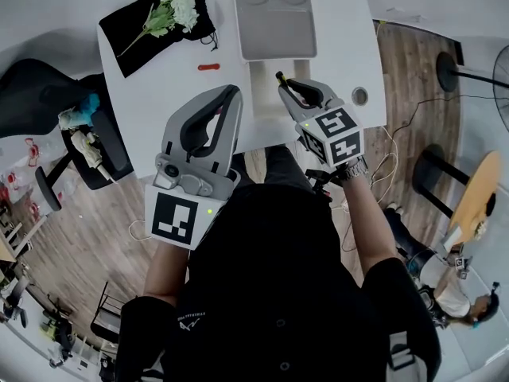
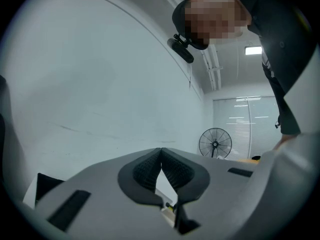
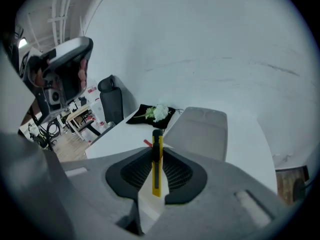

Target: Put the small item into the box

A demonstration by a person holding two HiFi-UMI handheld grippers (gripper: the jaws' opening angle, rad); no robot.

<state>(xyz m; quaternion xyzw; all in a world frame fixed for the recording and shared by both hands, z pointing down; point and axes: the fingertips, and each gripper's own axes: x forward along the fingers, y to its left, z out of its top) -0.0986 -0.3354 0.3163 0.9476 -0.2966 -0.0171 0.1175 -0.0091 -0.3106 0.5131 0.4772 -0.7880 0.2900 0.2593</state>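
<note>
My right gripper point(image 3: 157, 151) is clamped on a yellow and black utility knife point(image 3: 157, 166). The knife stands upright between the ribbed pads, its black tip poking out past them. In the head view this gripper point(image 1: 288, 86) hovers at the near edge of the table point(image 1: 159, 78), and the knife point(image 1: 280, 76) shows over the near, open half of the box point(image 1: 274, 30). I cannot tell whether it touches the box.

The box's grey lid lies flat toward the far edge. From the right gripper view the box point(image 3: 200, 131) sits straight ahead of the jaws.

My left gripper point(image 2: 161, 151) is closed with nothing in it, pad tips meeting. It is tilted upward at a white wall, with a standing fan point(image 2: 215, 143) beyond. In the head view it point(image 1: 231, 94) hangs over the near edge, left of the box.

A small red piece point(image 1: 208, 67) lies on the table left of the box. At the far left corner a black cloth point(image 1: 139, 26) carries white flowers point(image 1: 176, 6).
</note>
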